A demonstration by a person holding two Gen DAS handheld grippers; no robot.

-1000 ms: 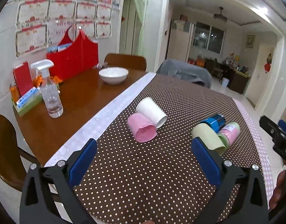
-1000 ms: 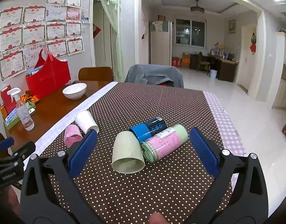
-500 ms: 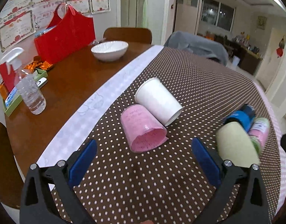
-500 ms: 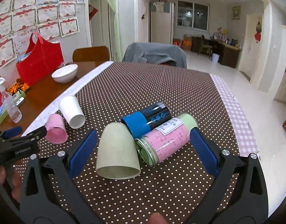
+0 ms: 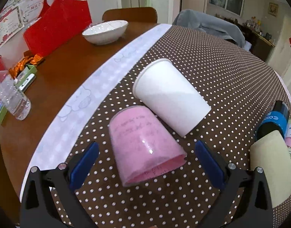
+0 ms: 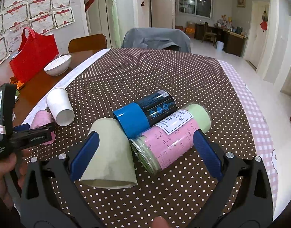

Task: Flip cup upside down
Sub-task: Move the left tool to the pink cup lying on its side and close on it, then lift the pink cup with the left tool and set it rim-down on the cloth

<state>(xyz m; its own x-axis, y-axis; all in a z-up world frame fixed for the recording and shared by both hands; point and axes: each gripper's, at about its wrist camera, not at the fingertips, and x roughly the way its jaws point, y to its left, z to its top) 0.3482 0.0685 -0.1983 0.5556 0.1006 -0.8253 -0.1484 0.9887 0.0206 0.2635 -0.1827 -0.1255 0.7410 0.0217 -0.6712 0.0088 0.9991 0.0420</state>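
Several cups and jars lie on their sides on the brown dotted tablecloth (image 5: 211, 72). In the left wrist view a pink cup (image 5: 143, 144) lies with its mouth toward me, between the blue pads of my open left gripper (image 5: 146, 161). A white paper cup (image 5: 170, 96) lies touching it behind. In the right wrist view a pale green cup (image 6: 109, 153) lies beside a blue-capped black can (image 6: 145, 114) and a pink-labelled jar (image 6: 172, 138). My open right gripper (image 6: 145, 152) straddles the green cup and the jar. The left gripper (image 6: 33, 134) shows there around the pink cup (image 6: 41, 117).
A white bowl (image 5: 105, 31), a red bag (image 5: 58, 20), a spray bottle (image 5: 12, 100) and a small tray of items (image 5: 26, 72) stand on the bare wood at the left. Chairs stand at the far edge. The green cup (image 5: 272, 167) lies right of the left gripper.
Both grippers have moved forward and down. The pink cup now lies between the left gripper's pads; the green cup and jar now lie between the right gripper's pads. No cup has moved.
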